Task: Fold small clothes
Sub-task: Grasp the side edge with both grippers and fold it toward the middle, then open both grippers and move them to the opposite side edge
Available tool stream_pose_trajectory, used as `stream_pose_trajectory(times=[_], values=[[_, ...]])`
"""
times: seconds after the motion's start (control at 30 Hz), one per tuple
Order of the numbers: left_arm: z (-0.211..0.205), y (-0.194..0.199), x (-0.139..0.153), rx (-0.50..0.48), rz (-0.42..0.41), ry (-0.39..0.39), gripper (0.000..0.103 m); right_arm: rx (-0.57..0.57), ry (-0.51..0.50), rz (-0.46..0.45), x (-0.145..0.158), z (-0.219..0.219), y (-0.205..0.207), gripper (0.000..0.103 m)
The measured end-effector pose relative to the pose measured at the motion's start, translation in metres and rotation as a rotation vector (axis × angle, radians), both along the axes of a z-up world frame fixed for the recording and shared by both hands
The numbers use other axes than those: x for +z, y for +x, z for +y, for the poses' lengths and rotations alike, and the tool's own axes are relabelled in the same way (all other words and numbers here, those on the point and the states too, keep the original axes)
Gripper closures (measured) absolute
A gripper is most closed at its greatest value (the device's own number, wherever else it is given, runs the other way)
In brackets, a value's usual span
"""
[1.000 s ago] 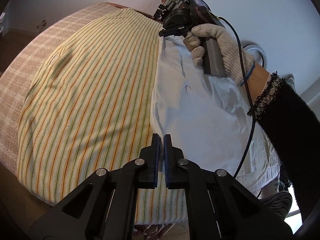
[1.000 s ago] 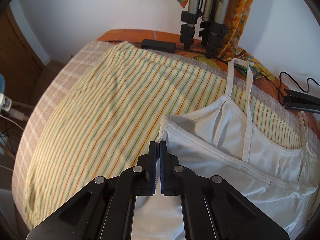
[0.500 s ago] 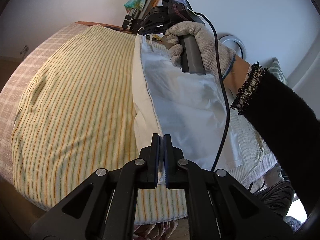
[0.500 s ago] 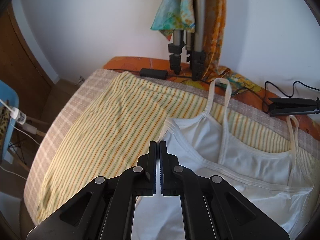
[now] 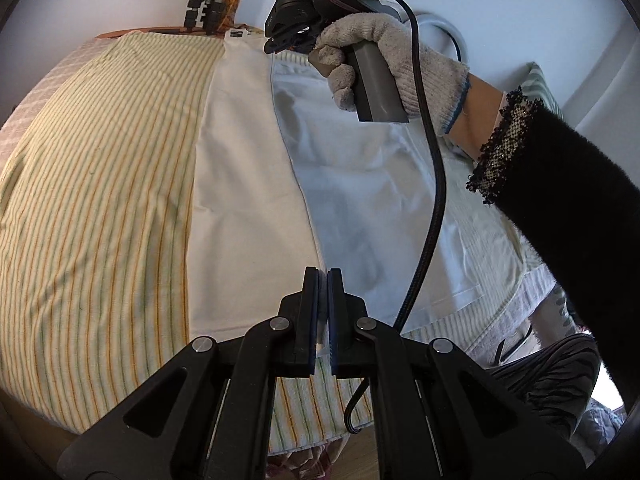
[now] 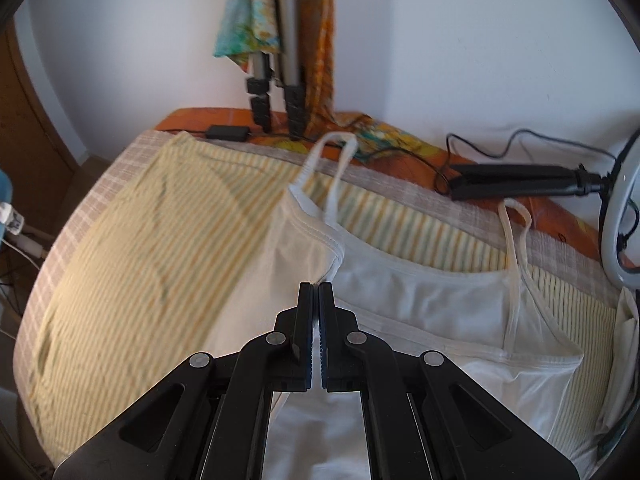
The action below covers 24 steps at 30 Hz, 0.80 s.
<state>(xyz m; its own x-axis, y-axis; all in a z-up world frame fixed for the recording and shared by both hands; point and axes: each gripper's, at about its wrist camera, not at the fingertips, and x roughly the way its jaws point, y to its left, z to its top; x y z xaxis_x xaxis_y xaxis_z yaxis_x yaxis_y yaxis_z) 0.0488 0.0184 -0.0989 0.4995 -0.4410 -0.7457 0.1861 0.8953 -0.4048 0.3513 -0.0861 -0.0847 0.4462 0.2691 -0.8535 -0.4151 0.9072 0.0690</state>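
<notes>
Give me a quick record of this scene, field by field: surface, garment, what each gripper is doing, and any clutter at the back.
surface: striped sheet over a bed
garment: white strappy top, one side lifted and partly folded over itself
left gripper: jaws shut on the top's lower edge
right gripper: jaws shut on the top's upper edge, near a strap
right hand: gloved, gripping the gripper handle
back clutter: tripod legs, black adapter, ring light
</notes>
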Motion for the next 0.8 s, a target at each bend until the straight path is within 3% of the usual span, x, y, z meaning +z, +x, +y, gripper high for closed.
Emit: stream_pose_trajectory(times=[0.2,0.33,0.47,0.8], values=[[-0.006,-0.001,-0.014,-0.014,0.050,0.012,0.101,-0.011,-0.051,0.040,-0.024,-0.003,0.004,0.101],[0.001,-0.002,-0.014,-0.004,0.068,-0.001,0.101,-0.040,-0.058,0.030,-0.027,-0.006,0.002,0.089],[0.013,-0.009,-0.005,0.016,0.042,-0.026,0.088,-0.053,0.018,0.019,-0.009,-0.022,-0.010,0.089],[0.018,-0.029,0.027,0.023,-0.143,0.119,0.088,-0.081,0.128,-0.090,0.062,-0.099,-0.083,0.083]])
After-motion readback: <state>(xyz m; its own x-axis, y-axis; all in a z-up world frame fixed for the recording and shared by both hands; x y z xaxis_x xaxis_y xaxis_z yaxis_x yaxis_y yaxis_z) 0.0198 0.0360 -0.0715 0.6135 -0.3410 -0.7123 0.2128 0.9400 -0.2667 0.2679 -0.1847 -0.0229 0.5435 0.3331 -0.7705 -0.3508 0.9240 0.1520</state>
